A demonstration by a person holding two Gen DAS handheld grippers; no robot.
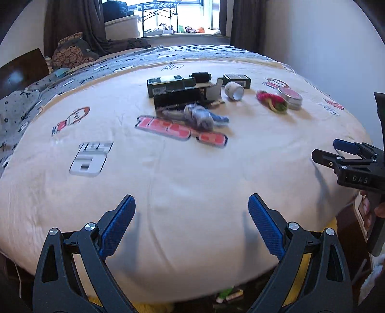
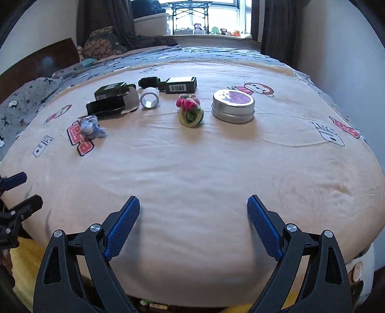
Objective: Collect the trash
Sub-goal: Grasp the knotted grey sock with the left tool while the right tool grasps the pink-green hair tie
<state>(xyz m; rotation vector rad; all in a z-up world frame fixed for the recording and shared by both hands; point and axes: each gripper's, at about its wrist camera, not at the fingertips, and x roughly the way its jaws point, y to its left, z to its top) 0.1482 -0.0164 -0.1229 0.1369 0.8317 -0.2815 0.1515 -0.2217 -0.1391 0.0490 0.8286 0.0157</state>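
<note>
Items lie across the far part of a cream blanket [image 1: 182, 183] on a bed: dark green boxes [image 1: 168, 84] [image 2: 113, 90], a torn black box [image 1: 178, 100] [image 2: 105, 107], a white tape roll [image 1: 234, 90] [image 2: 149, 98], a grey-blue crumpled wad [image 1: 199, 116] [image 2: 90, 127], a pink-green knotted ball [image 1: 272, 101] [image 2: 190, 110] and a round tin [image 1: 290, 96] [image 2: 233, 106]. My left gripper [image 1: 191, 225] is open and empty over the near blanket. My right gripper [image 2: 193, 226] is open and empty, right of the left one; it shows in the left wrist view [image 1: 332, 154].
A grey patterned cover [image 1: 28, 96] and pillows [image 1: 72, 50] lie at the left. A window [image 1: 178, 16] with small toys on the sill is beyond the bed. A wall [image 1: 324, 43] runs along the right. Something yellow [image 2: 24, 260] lies below the near bed edge.
</note>
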